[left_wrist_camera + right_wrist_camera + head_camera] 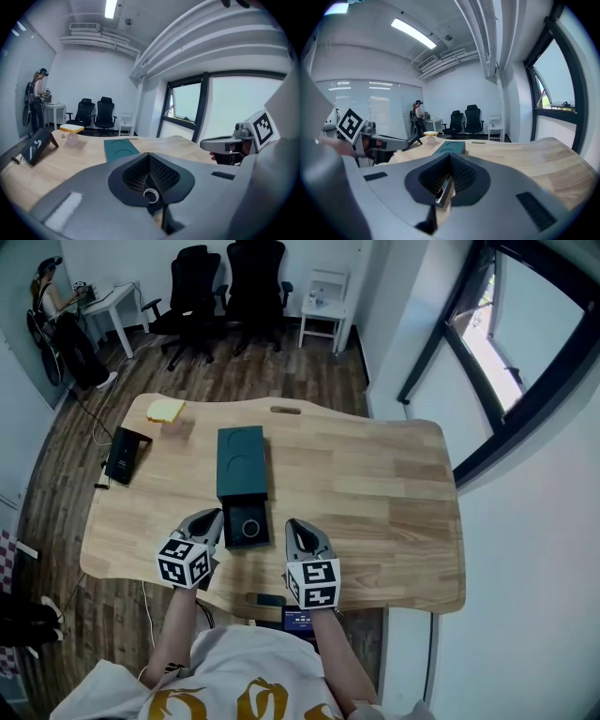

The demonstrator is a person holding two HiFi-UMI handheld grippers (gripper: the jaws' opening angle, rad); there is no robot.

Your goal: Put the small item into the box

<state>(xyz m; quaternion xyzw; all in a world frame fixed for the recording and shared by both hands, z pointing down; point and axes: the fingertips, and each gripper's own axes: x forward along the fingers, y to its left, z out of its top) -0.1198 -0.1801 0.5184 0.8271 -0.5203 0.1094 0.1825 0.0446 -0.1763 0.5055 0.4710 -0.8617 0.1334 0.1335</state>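
Silver ring in left jaws, green box open

The person wears a white T-shirt with mustard-gold lettering. The left claw and right claw are grey with black ribbed pads. Each carries a white cube printed with black square markers.

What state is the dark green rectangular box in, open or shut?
Open: the box has its black tray slid out nearward.

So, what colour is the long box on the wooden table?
The box is dark teal-green. It shows best in the head view.
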